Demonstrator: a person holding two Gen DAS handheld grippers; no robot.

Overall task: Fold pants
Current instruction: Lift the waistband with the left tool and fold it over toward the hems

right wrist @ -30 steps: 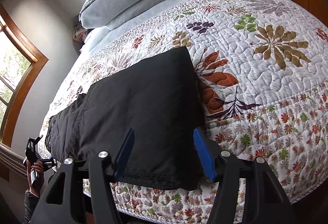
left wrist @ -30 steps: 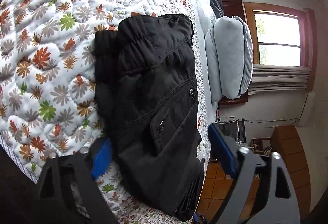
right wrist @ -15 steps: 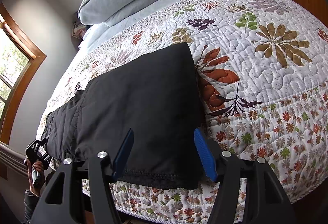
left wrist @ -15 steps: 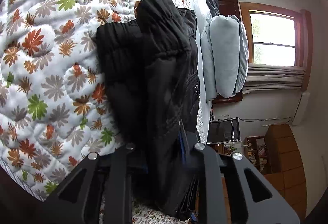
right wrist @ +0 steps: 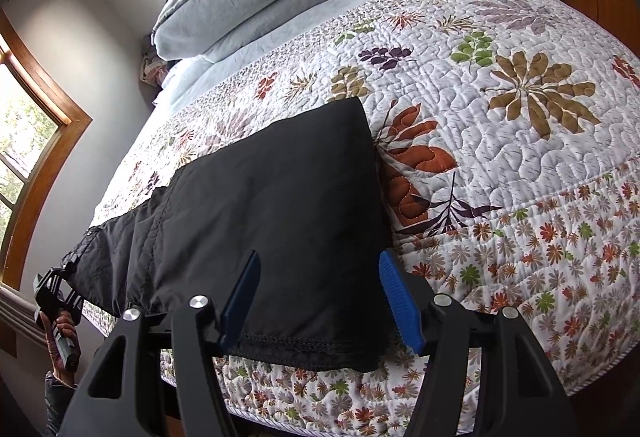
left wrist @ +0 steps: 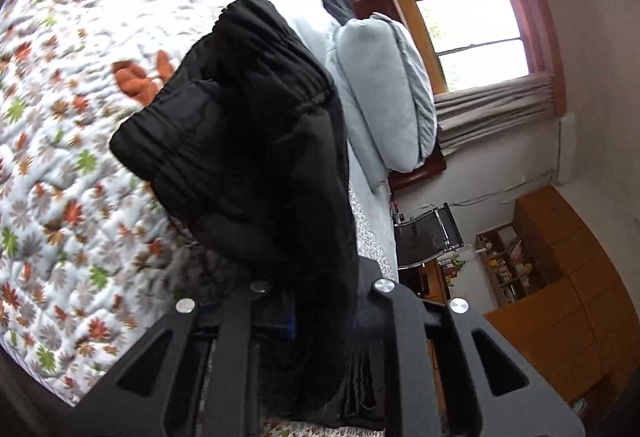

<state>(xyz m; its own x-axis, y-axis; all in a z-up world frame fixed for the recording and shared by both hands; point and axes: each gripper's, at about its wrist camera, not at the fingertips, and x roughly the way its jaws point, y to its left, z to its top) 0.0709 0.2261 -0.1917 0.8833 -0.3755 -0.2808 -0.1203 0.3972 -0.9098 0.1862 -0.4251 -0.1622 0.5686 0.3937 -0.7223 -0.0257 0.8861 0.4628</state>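
The quilt (right wrist: 520, 165) carries the pants (right wrist: 260, 213), which lie lengthwise near its edge with the hem hanging just over it. A second ago the waistband end lay flat; now your left gripper (left wrist: 320, 313) has closed on that end and raised it, so the elastic band bunches up clear of the quilt in the left wrist view. Your right gripper (right wrist: 320, 301) has not moved: its jaws stand apart, straddling the hem without pinching it. That likely means the fold has begun from the waist, and the hem end is still unanchored.

Black pants (left wrist: 256, 141) in left gripper (left wrist: 320, 313)
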